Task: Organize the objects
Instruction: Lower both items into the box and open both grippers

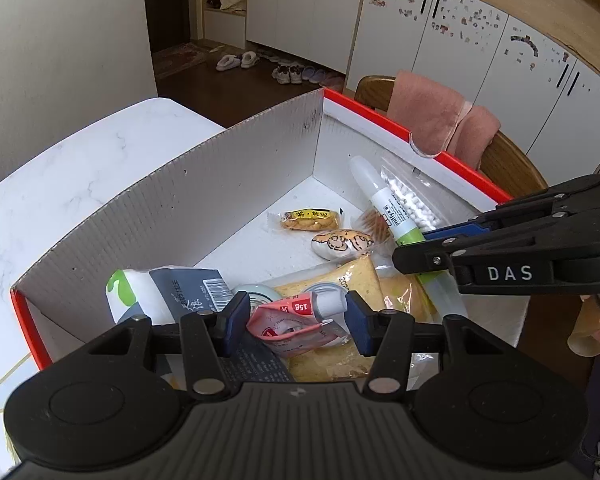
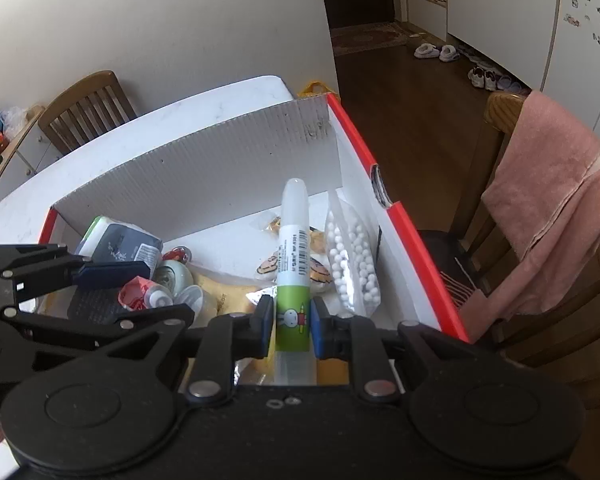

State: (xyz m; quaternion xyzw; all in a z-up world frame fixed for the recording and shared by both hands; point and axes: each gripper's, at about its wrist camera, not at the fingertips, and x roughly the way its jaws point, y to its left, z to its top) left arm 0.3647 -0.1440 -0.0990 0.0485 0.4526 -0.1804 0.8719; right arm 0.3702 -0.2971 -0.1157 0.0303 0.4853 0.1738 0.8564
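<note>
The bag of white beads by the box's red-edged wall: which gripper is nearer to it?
Right. The right gripper, shut on the glue stick, sits just beside the bag of white beads; the left gripper is across the box, over the small tube.

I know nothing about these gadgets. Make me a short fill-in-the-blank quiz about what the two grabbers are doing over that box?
1. The right gripper is shut on a ____ with a green label.
2. The left gripper hangs open around a small pink ____.
3. Both hover over a cardboard box with a ____ rim.
4. The bag of white beads lies on the glue stick's ____ side.

Missing words: glue stick; tube; red; right
</note>
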